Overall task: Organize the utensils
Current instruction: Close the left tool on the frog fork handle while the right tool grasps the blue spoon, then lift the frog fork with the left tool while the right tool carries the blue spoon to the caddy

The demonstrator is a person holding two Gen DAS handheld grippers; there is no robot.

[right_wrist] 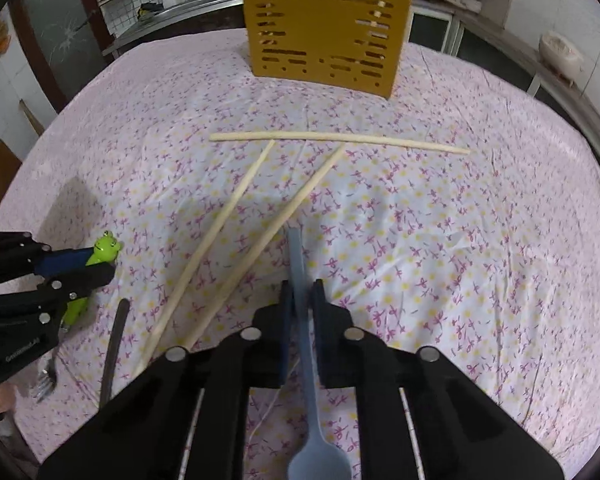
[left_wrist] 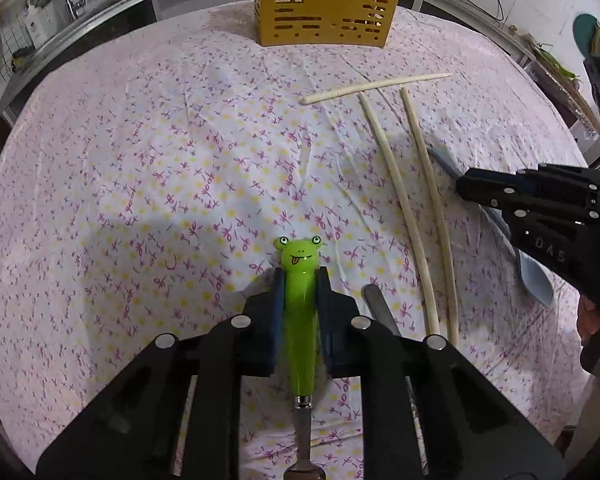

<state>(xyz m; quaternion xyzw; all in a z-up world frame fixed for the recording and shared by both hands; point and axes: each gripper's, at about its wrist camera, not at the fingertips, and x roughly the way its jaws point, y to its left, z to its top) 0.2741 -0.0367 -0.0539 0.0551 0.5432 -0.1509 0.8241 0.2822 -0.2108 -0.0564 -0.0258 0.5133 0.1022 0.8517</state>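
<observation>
My left gripper (left_wrist: 299,278) is shut on the green frog-handled fork (left_wrist: 298,312), handle pointing forward; its tines show in the right wrist view (right_wrist: 46,380). My right gripper (right_wrist: 302,290) is shut on the blue-grey spoon (right_wrist: 304,344), bowl toward the camera; the gripper also shows in the left wrist view (left_wrist: 466,186). The yellow slotted utensil holder (left_wrist: 326,2) stands at the far side of the table, with chopsticks inside it (right_wrist: 324,28). Three loose wooden chopsticks (left_wrist: 400,208) lie on the cloth between the grippers and the holder.
A dark metal utensil handle (right_wrist: 114,352) lies on the floral tablecloth (left_wrist: 140,160) between the two grippers. A kitchen counter with a sink (right_wrist: 172,8) and shelves runs behind the table. A white appliance (right_wrist: 560,54) sits at the far right.
</observation>
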